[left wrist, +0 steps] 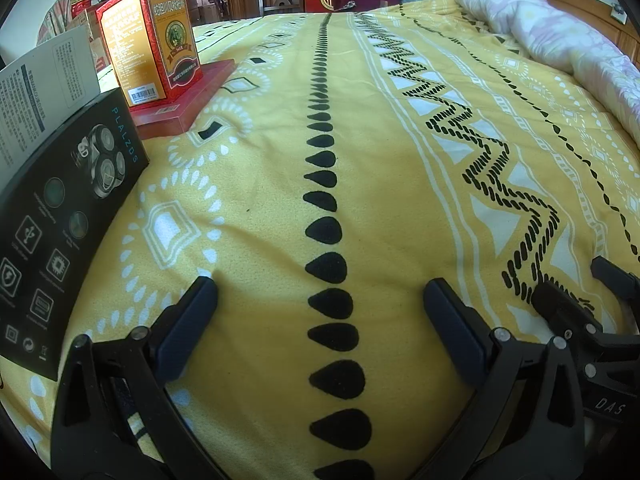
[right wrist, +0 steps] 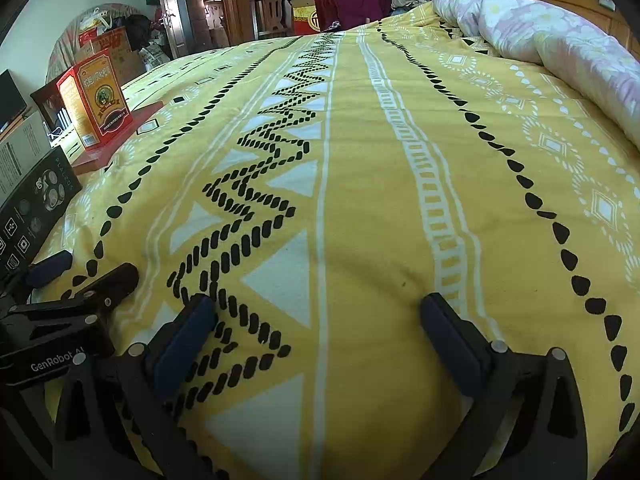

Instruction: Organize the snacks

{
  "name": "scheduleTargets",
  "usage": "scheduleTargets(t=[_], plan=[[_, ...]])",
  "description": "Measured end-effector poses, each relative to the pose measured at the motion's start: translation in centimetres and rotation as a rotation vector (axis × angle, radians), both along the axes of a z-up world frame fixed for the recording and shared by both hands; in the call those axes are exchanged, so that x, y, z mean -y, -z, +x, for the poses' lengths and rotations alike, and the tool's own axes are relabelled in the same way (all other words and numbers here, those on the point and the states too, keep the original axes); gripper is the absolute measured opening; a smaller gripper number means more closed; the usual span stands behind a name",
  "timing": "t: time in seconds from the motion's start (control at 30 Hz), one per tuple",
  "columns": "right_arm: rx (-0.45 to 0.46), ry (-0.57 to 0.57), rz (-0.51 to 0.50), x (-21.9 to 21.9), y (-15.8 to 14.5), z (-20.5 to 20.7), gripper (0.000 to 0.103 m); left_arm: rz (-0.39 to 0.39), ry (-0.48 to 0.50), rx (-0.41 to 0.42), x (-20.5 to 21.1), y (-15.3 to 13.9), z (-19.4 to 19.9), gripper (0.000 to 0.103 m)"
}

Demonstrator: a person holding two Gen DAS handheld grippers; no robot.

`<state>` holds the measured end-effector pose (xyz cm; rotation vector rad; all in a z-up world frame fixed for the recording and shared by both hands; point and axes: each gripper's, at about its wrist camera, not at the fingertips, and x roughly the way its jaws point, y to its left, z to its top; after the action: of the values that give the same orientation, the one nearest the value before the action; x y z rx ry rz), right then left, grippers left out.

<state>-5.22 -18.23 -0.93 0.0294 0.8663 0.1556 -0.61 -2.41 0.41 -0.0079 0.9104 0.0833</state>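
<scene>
At the upper left of both views, the orange-and-red box (left wrist: 154,38) stands upright on a flat red box (left wrist: 188,98), behind a black box (left wrist: 68,216). Low over the yellow bedspread (left wrist: 400,160), the left gripper (left wrist: 320,304) and right gripper (right wrist: 318,316) are spread wide and empty. A good start, I judge, is swinging the left gripper toward the boxes and squaring its jaws to the upright box's sides.

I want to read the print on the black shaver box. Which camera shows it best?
The left wrist view: the black shaver box sits close and large, with lettering and icons legible. The right wrist view shows it small at the left edge, partly cut off.
</scene>
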Motion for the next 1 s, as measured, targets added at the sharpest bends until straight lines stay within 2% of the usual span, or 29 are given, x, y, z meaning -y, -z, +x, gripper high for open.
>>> scheduleTargets(t=[1.0], plan=[[0.000, -0.004, 0.024, 0.27, 0.14, 0.06, 0.103, 0.000, 0.001, -0.001, -0.01, -0.01, 0.04, 0.103]])
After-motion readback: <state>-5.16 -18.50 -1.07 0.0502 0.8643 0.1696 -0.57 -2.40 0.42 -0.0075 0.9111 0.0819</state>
